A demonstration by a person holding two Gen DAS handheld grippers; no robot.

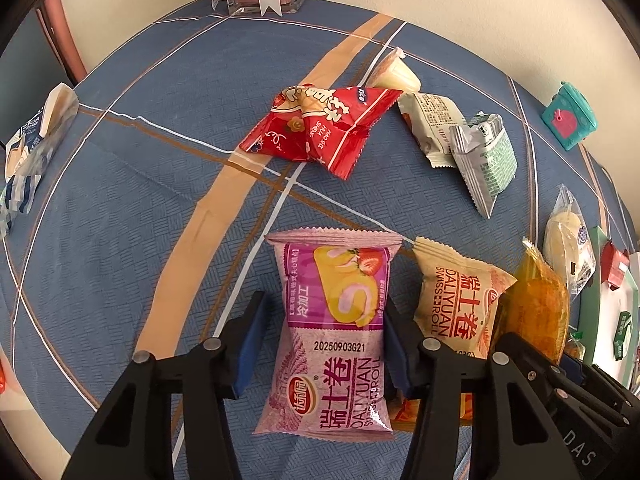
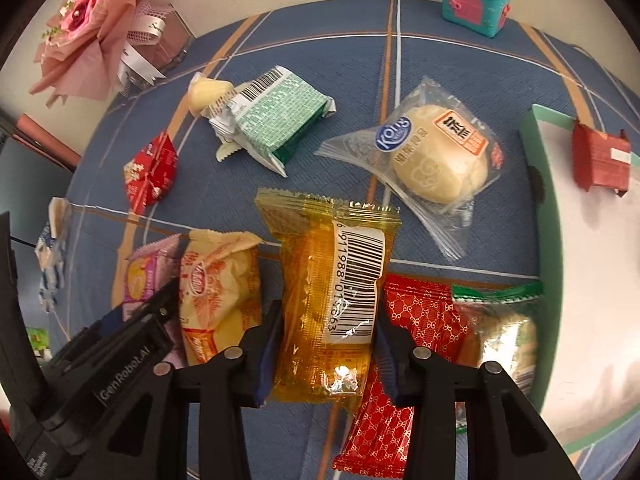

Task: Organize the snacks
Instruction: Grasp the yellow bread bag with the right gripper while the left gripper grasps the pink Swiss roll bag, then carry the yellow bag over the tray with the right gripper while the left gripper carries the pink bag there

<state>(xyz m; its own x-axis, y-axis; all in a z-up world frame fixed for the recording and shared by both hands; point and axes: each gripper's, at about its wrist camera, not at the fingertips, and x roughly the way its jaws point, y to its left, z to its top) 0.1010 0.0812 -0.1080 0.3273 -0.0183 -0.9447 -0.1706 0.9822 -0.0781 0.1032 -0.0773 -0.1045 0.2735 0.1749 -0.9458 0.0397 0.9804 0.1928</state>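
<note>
My left gripper [image 1: 322, 312] is open around a pink strawberry Swiss-roll pack [image 1: 334, 328]; the right pad touches the pack, the left pad stands apart from it. A beige Swiss-roll pack [image 1: 456, 300] lies just right of it. My right gripper [image 2: 328, 332] is shut on a clear orange-yellow pack with a barcode [image 2: 332, 300]. The same orange pack shows in the left wrist view [image 1: 536, 304]. A green-rimmed white tray [image 2: 544, 208] at the right holds a red wrapped snack [image 2: 600, 160].
On the blue plaid cloth [image 1: 160, 160] lie a red peanut pack [image 1: 320, 128], green-white packs [image 2: 276, 120], a jelly cup [image 2: 208, 90], a clear pastry bag [image 2: 436, 160] and a red patterned pack [image 2: 420, 320]. A teal toy chest [image 2: 476, 0] and pink bouquet [image 2: 100, 20] stand at the back.
</note>
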